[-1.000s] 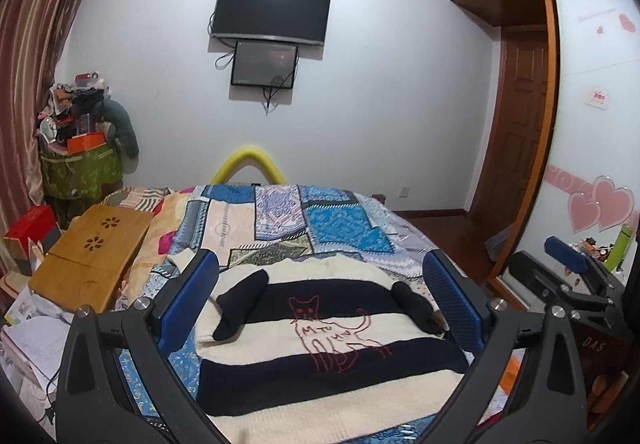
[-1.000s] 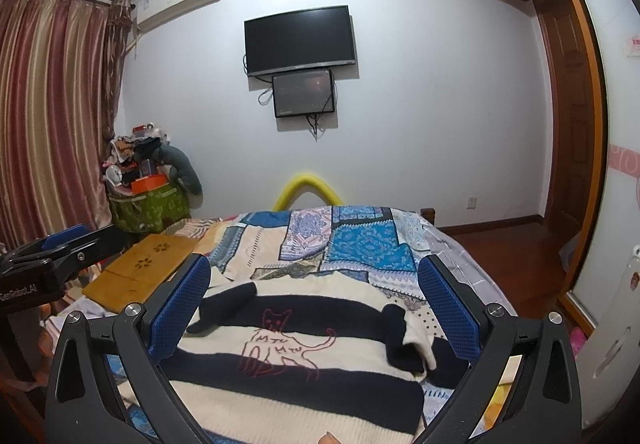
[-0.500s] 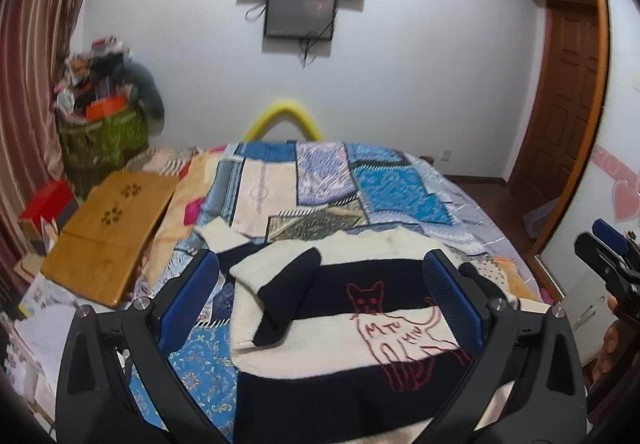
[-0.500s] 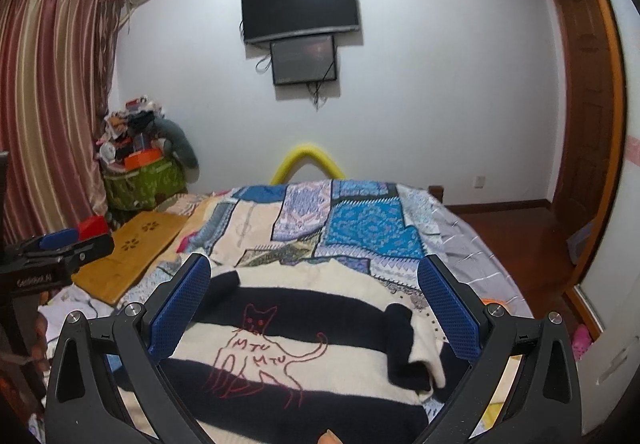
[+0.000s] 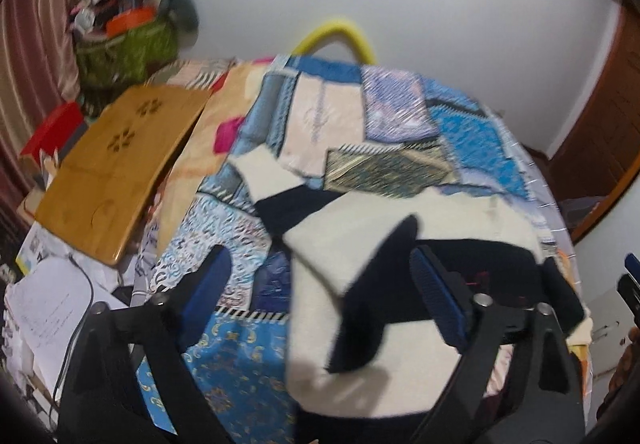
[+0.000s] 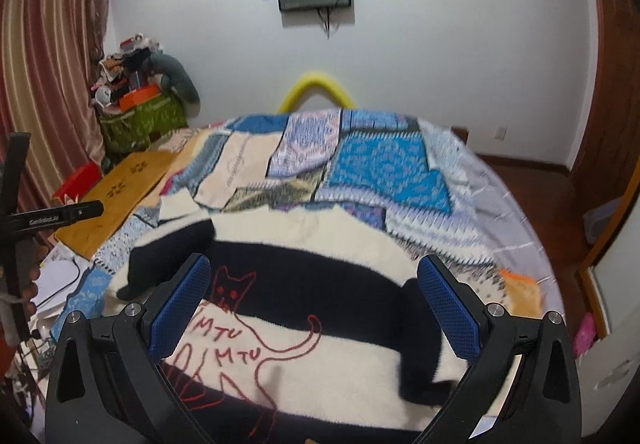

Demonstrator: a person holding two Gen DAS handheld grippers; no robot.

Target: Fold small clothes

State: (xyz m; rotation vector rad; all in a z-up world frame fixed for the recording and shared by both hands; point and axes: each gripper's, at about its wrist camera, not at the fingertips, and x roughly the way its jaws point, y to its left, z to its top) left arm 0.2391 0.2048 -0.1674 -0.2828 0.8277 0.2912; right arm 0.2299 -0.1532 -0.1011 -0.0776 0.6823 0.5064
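Note:
A cream and black striped sweater (image 6: 312, 276) with a red cat outline lies flat on the patchwork bedspread (image 6: 384, 167). Both sleeves are folded in over its body. In the left wrist view the sweater (image 5: 400, 244) shows its left shoulder and folded black sleeve end (image 5: 372, 304). My left gripper (image 5: 320, 292) is open and empty above the sweater's left edge. My right gripper (image 6: 316, 304) is open and empty above the sweater's chest and the cat drawing (image 6: 240, 316).
A wooden lap table (image 5: 116, 167) lies beside the bed on the left, with papers (image 5: 44, 308) and a red box (image 5: 52, 131) near it. A green basket of clutter (image 6: 140, 119) stands by the curtain. A wooden door (image 5: 600, 115) is on the right.
Both grippers have tilted down and come closer to the sweater. The left one has shifted left, over the sweater's left side. Both stay open.

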